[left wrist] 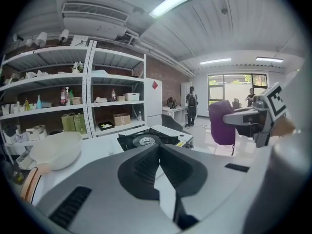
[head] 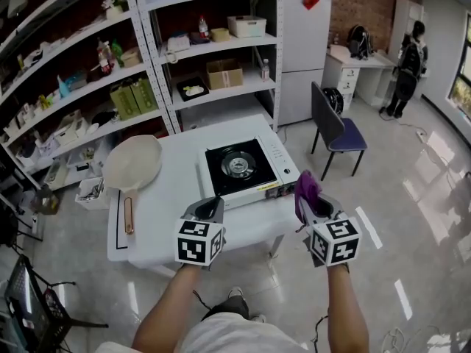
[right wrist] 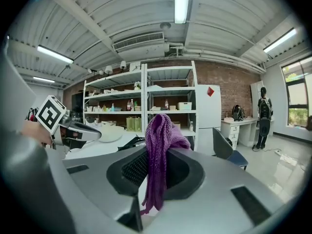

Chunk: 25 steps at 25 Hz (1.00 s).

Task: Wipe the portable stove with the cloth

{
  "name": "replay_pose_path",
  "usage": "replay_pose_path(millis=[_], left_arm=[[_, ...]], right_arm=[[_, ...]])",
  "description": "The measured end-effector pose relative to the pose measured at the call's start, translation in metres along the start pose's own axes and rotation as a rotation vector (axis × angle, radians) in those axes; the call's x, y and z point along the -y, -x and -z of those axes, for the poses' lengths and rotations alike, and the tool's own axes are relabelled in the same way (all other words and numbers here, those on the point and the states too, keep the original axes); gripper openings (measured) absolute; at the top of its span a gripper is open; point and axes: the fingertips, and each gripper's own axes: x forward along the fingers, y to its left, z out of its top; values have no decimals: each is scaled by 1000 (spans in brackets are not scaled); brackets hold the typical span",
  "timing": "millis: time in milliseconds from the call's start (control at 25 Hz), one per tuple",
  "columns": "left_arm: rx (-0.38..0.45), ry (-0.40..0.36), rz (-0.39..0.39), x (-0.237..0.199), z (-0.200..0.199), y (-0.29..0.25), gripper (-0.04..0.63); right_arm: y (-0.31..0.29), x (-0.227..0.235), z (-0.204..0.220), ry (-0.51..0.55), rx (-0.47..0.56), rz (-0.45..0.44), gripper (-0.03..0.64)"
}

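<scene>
The portable stove [head: 250, 168], white with a black top and a round burner, sits on the right half of the white table [head: 169, 204]. My right gripper [head: 310, 201] hovers off the table's front right corner, shut on a purple knitted cloth [head: 306, 187]. In the right gripper view the cloth [right wrist: 157, 145] hangs down between the jaws. My left gripper [head: 209, 210] is held above the table's front edge, just in front of the stove [left wrist: 146, 139]; its jaws meet with nothing between them. Neither gripper touches the stove.
A white pan [head: 132, 164] with a wooden handle lies on the table's left side. White shelving [head: 184, 57] full of boxes and bottles stands behind. A blue chair [head: 340, 132] is to the right, and a person [head: 407, 68] stands at a far desk.
</scene>
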Motion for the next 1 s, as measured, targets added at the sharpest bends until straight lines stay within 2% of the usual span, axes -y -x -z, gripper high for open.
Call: replay_pose_path(millis=[520, 800, 1000], left_arm=[[21, 32, -42, -27, -31, -82, 3], [8, 68, -79, -57, -49, -123, 3], [-22, 82, -89, -75, -48, -150, 3]], right_arm=[[-93, 55, -42, 194, -67, -117, 63], [-159, 77, -60, 271, -132, -211, 63], [-210, 85, -65, 334, -175, -263, 63]])
